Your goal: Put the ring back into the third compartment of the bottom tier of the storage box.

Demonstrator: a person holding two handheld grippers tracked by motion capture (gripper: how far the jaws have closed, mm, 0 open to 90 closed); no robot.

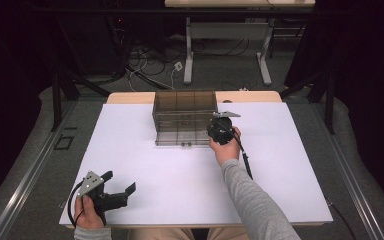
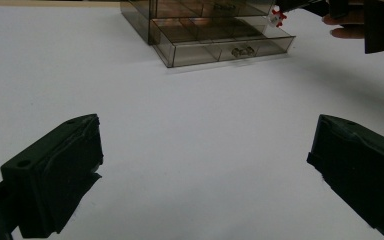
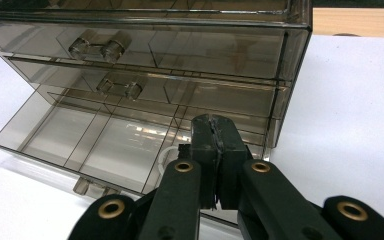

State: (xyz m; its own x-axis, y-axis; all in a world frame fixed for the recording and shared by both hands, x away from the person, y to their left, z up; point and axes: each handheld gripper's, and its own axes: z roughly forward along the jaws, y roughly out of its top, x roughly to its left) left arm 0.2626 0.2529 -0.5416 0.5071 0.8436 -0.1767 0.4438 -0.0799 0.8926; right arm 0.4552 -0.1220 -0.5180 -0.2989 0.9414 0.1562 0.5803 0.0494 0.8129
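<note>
- A white worktop (image 1: pixel 145 165) stood on grey floor (image 1: pixel 40 165).
- Behind it, a second table's white legs (image 1: pixel 188 55) rose among tangled cables (image 1: pixel 150 62).
- Dark curtains (image 1: pixel 10 75) closed both sides.

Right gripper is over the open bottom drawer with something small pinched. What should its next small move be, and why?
Probably lower slightly and open the jaws. The right gripper is shut on a small white object directly above the pulled-out bottom drawer, whose compartments look empty.

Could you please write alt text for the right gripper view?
The right hand-held gripper, jaws closed on a small white item, hangs over the open bottom drawer of a smoky transparent drawer unit on a white table.
</note>
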